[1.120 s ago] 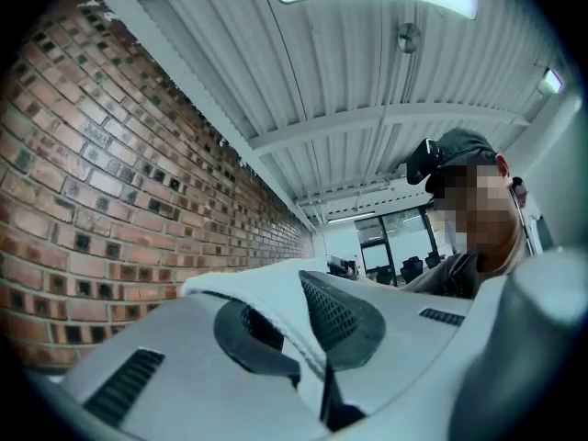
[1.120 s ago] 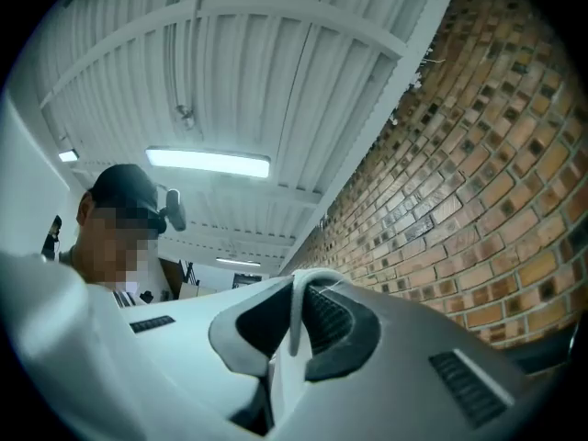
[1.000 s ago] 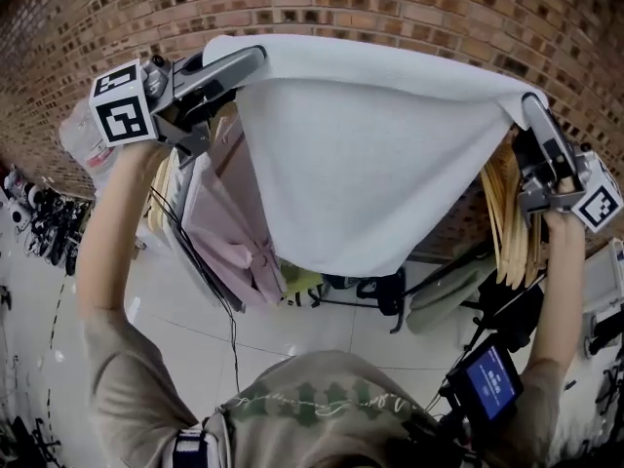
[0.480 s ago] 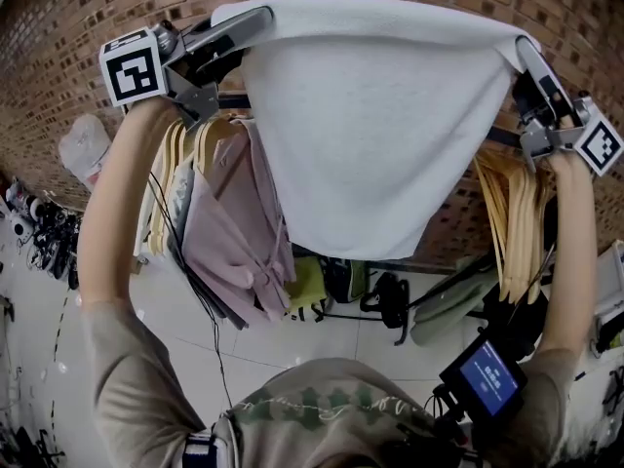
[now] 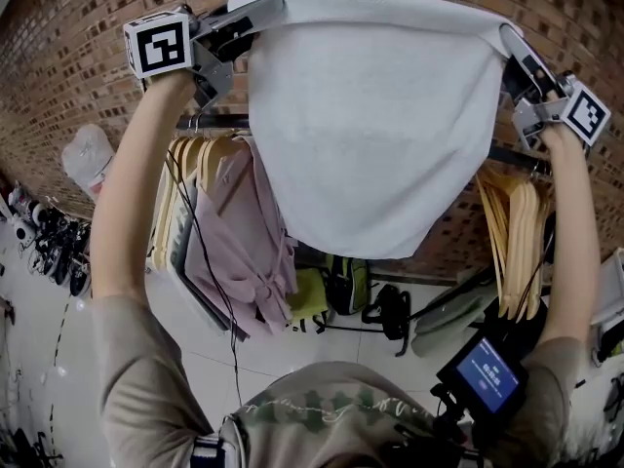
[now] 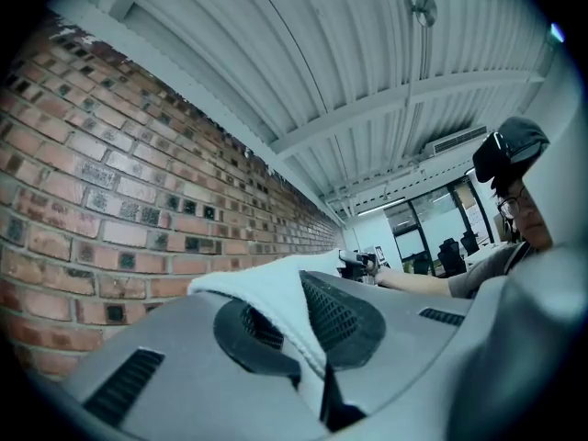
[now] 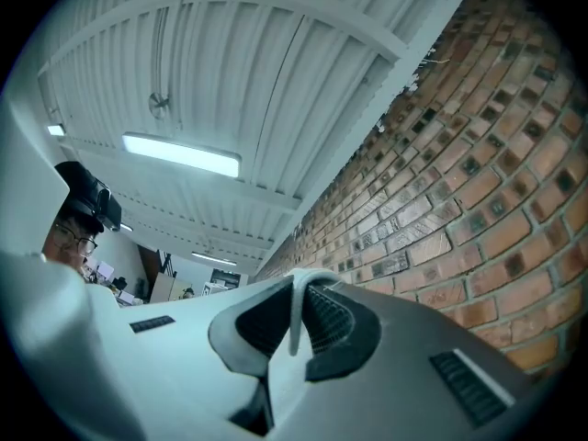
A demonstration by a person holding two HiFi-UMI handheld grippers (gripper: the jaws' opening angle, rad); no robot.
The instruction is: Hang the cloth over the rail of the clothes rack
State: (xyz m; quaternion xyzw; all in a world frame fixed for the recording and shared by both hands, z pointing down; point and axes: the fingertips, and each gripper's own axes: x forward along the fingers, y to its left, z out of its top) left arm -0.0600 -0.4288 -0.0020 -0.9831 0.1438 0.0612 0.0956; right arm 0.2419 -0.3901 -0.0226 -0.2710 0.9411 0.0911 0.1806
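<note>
Cloth (image 5: pixel 375 115), white, spread wide across upper centre of frame, hangs down in front of brick wall (image 5: pixel 58 57). Left gripper (image 5: pixel 271 6) at upper left, jaws clamped tight on cloth's top left corner. Right gripper (image 5: pixel 509 37) at upper right, jaws pinched on top right corner, thin fold of fabric between the pads. Top edge sits higher than the rail (image 5: pixel 210 122); cloth hides the rail's middle, contact unclear. Wooden hangers (image 5: pixel 512 222) and pink garment (image 5: pixel 244 232) hang on the rail.
</note>
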